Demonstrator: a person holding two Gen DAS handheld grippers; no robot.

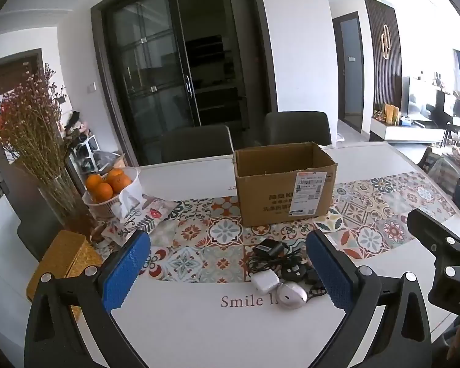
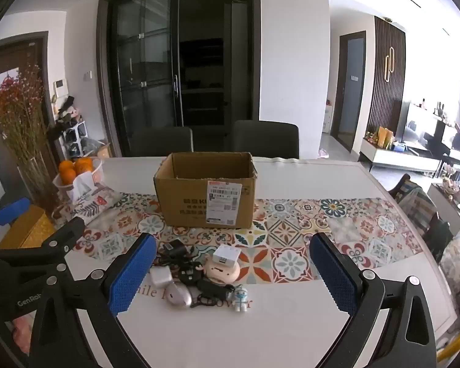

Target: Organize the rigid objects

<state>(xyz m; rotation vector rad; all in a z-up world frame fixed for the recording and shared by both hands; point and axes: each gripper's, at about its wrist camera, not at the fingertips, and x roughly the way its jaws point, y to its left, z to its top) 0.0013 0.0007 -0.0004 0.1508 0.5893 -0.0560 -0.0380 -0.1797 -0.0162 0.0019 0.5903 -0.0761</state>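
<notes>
Dining room, white tabletop [image 2: 291,331] with tiled runner. Small clutter pile [image 2: 199,276] lower centre, before open cardboard box [image 2: 205,196]. Probably light, hard, slick plastics; pinch flat sides. Left gripper [image 1: 227,273] and right gripper [image 2: 233,273]: jaws spread, empty.

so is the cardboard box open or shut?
Open. The cardboard box stands upright, its top uncovered and inner walls visible. Its floor is hidden, so contents: cannot tell.

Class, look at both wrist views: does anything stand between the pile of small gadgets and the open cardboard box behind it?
Nothing visible does. The pile lies at the near edge of the patterned runner, and only bare runner shows between it and the cardboard box, whose top is open. Both the left gripper and the right gripper are open and empty.
</notes>
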